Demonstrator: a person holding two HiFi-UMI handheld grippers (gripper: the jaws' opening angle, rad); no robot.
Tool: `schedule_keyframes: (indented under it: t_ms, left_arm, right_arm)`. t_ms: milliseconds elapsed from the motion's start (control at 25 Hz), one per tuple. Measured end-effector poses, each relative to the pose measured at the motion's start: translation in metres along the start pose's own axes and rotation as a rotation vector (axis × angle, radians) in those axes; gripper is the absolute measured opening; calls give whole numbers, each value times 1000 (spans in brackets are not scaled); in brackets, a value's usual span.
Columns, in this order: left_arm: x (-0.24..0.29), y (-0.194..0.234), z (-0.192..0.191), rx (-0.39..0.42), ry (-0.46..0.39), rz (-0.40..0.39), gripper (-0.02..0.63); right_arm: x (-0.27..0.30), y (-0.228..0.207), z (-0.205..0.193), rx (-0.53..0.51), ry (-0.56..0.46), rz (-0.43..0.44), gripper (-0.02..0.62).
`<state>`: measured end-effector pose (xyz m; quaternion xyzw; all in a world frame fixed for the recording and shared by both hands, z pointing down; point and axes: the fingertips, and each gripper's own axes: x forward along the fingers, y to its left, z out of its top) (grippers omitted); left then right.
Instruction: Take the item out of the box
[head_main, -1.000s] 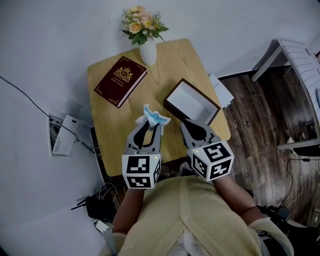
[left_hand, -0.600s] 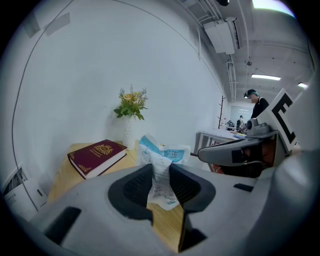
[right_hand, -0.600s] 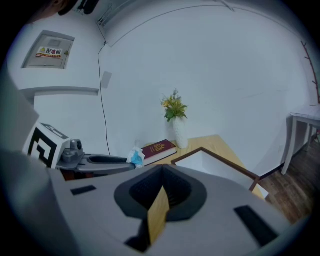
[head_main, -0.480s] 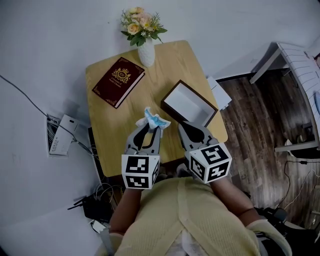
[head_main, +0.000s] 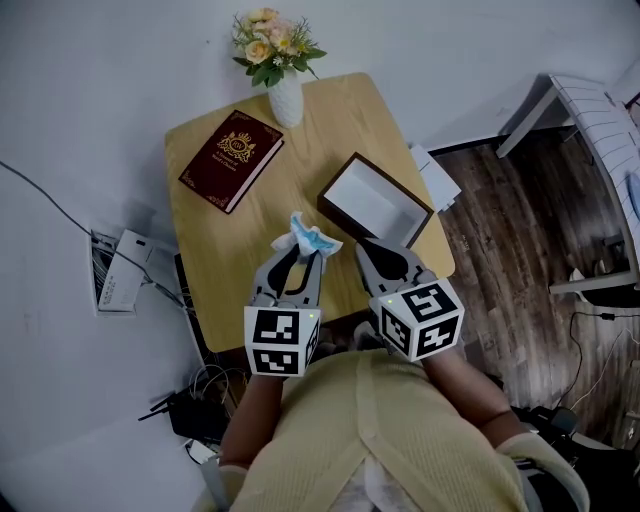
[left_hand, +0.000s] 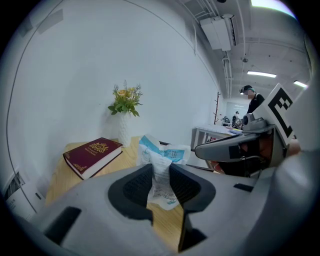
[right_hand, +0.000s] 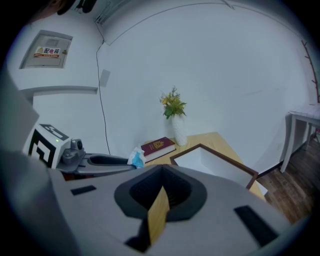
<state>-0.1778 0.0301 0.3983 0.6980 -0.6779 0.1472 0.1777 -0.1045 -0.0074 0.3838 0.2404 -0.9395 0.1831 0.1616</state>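
The table (head_main: 225, 260) is carrying every item under inspection. At its far left corner a dark red book (head_main: 231, 160) is lying flat, cover up. At the far edge, just right of the book, a white vase (head_main: 286, 100) is standing upright and holding yellow and pink flowers (head_main: 270, 45).

The left gripper (head_main: 303, 252) is reaching in over the near edge, left of the middle. Its jaws are clamping a crumpled white and blue packet (head_main: 306, 235), and its own view is showing the pads pressing on the packet's lower half while the top is sticking out past the tips. The packet is sitting outside the box, just left of the box's near corner and above the tabletop. Whether it is touching the wood cannot be told.

The dark-rimmed box (head_main: 375, 203) is lying open beside the right edge, turned at an angle to it, with its white inside facing up.

The right gripper (head_main: 378, 250) is hovering over the near right corner, just short of the box. Its jaws are meeting at the tips and are gripping nothing.

The person's yellow top (head_main: 380, 440) is filling the near foreground.
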Motion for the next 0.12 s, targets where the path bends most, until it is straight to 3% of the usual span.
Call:
schedule_keyframes:
  t_ms: [120]
  left_arm:
    - [2, -5, -1, 8, 0, -11, 120]
  right_arm:
    - [-3, -2, -1, 3, 4, -4, 29]
